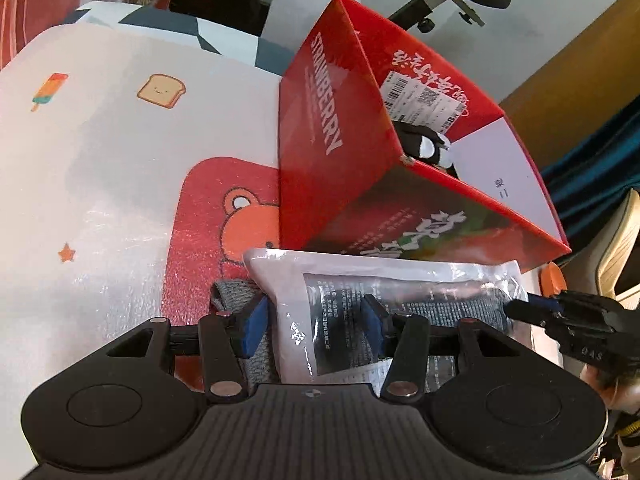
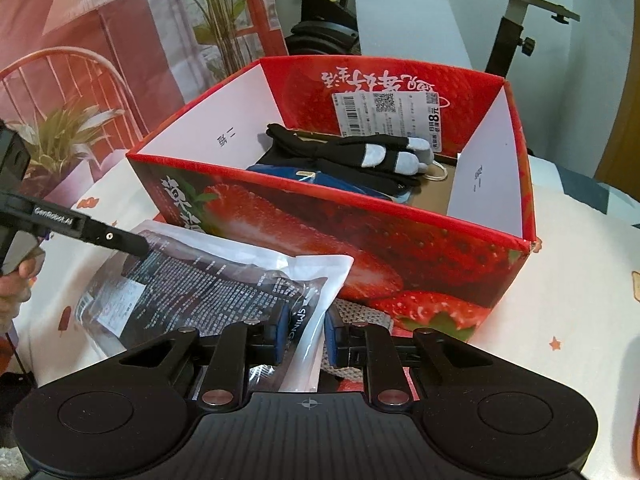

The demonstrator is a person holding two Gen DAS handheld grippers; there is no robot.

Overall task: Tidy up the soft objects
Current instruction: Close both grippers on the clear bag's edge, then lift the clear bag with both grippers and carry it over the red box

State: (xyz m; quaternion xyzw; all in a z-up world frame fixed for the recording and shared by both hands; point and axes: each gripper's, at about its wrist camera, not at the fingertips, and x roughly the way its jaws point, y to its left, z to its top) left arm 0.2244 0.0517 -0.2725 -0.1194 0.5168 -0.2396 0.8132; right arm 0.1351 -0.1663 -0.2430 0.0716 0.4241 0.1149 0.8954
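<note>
In the left wrist view, the plastic packet (image 1: 384, 292) lies on the table against the strawberry box (image 1: 360, 152), and a slip or crumple could be caused because the left gripper (image 1: 316, 328) is set half apart around it, without a visible clamp. In the right wrist view, the right gripper (image 2: 306, 338) is nearly closed, pinched on the packet's white edge; a tear could be caused by pulling.
</note>
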